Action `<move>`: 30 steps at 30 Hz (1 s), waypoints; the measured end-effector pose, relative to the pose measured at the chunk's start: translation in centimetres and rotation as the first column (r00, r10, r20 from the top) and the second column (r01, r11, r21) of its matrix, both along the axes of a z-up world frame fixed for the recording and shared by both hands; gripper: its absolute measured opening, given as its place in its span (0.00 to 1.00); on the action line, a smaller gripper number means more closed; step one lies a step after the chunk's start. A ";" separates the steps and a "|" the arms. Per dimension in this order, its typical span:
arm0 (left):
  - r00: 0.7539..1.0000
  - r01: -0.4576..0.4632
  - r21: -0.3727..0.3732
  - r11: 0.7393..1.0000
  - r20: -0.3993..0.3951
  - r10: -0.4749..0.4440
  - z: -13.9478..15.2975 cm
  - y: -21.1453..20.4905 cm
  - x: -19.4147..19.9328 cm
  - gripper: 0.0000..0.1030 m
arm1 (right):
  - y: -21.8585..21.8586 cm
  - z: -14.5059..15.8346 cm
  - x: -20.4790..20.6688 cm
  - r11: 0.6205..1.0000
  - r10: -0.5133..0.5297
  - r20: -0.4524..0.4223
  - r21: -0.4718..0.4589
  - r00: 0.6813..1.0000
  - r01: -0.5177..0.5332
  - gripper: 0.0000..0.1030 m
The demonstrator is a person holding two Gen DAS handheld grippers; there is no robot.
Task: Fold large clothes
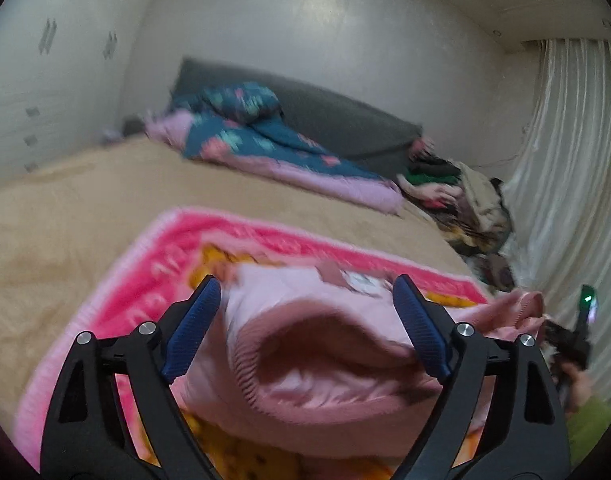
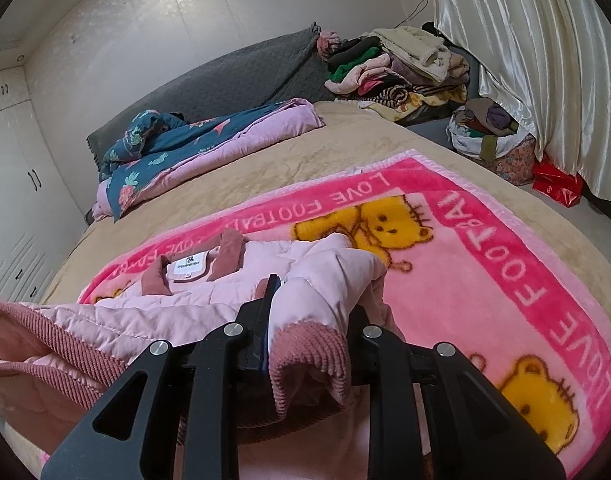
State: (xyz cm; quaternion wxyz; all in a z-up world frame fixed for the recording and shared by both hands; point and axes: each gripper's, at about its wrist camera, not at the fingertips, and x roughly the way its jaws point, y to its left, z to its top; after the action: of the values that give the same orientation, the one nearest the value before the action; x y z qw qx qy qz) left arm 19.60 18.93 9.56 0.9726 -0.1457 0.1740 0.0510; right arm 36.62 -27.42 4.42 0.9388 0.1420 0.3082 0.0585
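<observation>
A pale pink quilted jacket (image 1: 325, 360) with dusty-rose corduroy trim lies on a pink bear-print blanket (image 1: 145, 280) spread over the beige bed (image 1: 65, 220). My left gripper (image 1: 305, 280) is open, its blue pads (image 1: 193, 332) wide apart on either side of the jacket's bunched hem and not pressing it. In the right wrist view my right gripper (image 2: 317, 292) is shut on a sleeve of the jacket (image 2: 209, 304) near its corduroy cuff (image 2: 309, 360), and the cloth hides the right finger. The collar and label (image 2: 185, 270) lie flat on the blanket (image 2: 465, 280) beyond.
A folded blue and pink quilt (image 2: 193, 144) lies by the grey headboard (image 2: 233, 76). A pile of clothes (image 2: 397, 64) fills the bed's far right corner. A full basket (image 2: 489, 136) and a red bag (image 2: 557, 184) stand under the curtain (image 2: 525, 40). White wardrobes (image 2: 9, 184) line the left.
</observation>
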 end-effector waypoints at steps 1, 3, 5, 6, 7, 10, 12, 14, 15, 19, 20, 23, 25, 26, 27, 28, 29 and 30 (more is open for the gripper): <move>1.000 -0.007 0.016 1.000 -0.001 0.007 -0.1 -0.1 -0.1 0.84 | 0.2 0.2 0.2 1.000 0.002 0.002 -0.003 1.000 -0.002 0.21; 0.999 -0.026 0.040 0.999 -0.021 0.027 -0.6 -0.1 0.1 0.86 | 0.3 0.9 0.4 1.000 0.009 0.010 -0.006 1.000 -0.009 0.22; 0.998 -0.056 0.043 0.998 -0.038 0.058 -1.7 0.1 0.1 0.86 | 0.6 1.3 1.0 1.000 0.008 0.013 -0.008 1.000 -0.008 0.22; 0.997 -0.063 0.028 0.998 -0.039 0.064 -2.0 0.3 0.0 0.86 | 0.7 1.5 1.4 1.000 0.000 0.012 -0.007 1.000 0.000 0.22; 0.996 -0.084 0.015 0.996 -0.030 0.084 -2.5 0.5 -0.3 0.86 | 0.6 1.5 1.6 1.000 -0.007 0.008 -0.003 1.000 0.007 0.22; 0.992 -0.122 -0.001 0.993 -0.010 0.122 -3.4 0.9 -1.1 0.86 | 0.9 1.6 2.7 1.000 -0.022 -0.002 -0.016 1.000 0.022 0.22; 0.992 -0.124 -0.010 0.992 -0.013 0.124 -4.0 1.1 -0.9 0.86 | 1.1 1.3 3.4 0.999 -0.033 -0.011 -0.027 0.999 0.033 0.22; 0.992 -0.122 -0.018 0.992 -0.042 0.121 -4.8 1.4 -0.2 0.86 | 0.9 1.0 4.0 0.998 -0.058 -0.022 -0.017 0.998 0.058 0.22; 0.992 -0.119 -0.021 0.993 -0.051 0.118 -5.1 1.5 0.1 0.86 | 0.9 0.9 4.2 0.998 -0.068 -0.024 -0.015 0.997 0.068 0.22; 0.989 -0.101 -0.051 0.994 -0.113 0.095 -7.2 2.2 1.7 0.86 | 0.7 0.8 5.1 0.994 -0.103 -0.013 -0.021 0.995 0.103 0.22; 0.990 -0.091 -0.066 0.994 -0.111 0.084 -7.6 2.4 1.8 0.86 | 0.6 0.6 5.5 0.993 -0.115 -0.019 -0.030 0.993 0.114 0.22; 0.994 -0.088 -0.091 0.992 -0.078 0.081 -8.1 2.8 1.5 0.86 | 0.7 -0.1 6.3 0.989 -0.140 -0.035 -0.059 0.989 0.138 0.22; 0.996 -0.078 -0.122 0.989 -0.050 0.072 -7.9 3.3 1.1 0.86 | 0.7 -1.0 7.2 0.983 -0.164 -0.050 -0.096 0.985 0.158 0.22; 0.995 -0.079 -0.126 0.989 -0.064 0.071 -7.8 3.5 1.2 0.88 | 0.7 -1.4 7.5 0.982 -0.171 -0.058 -0.097 0.984 0.165 0.22; 0.994 -0.084 -0.121 0.989 -0.082 0.074 -7.9 3.5 1.4 0.89 | 0.7 -1.7 7.7 0.984 -0.161 -0.057 -0.090 0.985 0.156 0.25; 0.988 -0.095 -0.099 0.991 -0.130 0.081 -8.2 3.6 2.1 0.89 | 0.8 -1.8 7.8 0.986 -0.143 -0.053 -0.089 0.988 0.138 0.31; 0.983 -0.097 -0.088 0.991 -0.163 0.082 -8.6 3.5 2.7 0.89 | 1.0 -1.8 7.8 0.989 -0.116 -0.046 -0.093 0.992 0.111 0.34; 0.978 -0.096 -0.089 0.991 -0.196 0.077 -9.3 3.7 3.4 0.89 | 1.1 -1.6 7.7 0.992 -0.096 -0.042 -0.087 0.995 0.092 0.40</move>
State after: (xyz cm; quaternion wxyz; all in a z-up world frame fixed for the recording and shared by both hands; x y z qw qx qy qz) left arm 23.02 22.61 0.23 0.9397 -0.1951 0.2630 0.0985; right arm 44.28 -26.30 2.80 0.9383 0.1178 0.3250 -0.0021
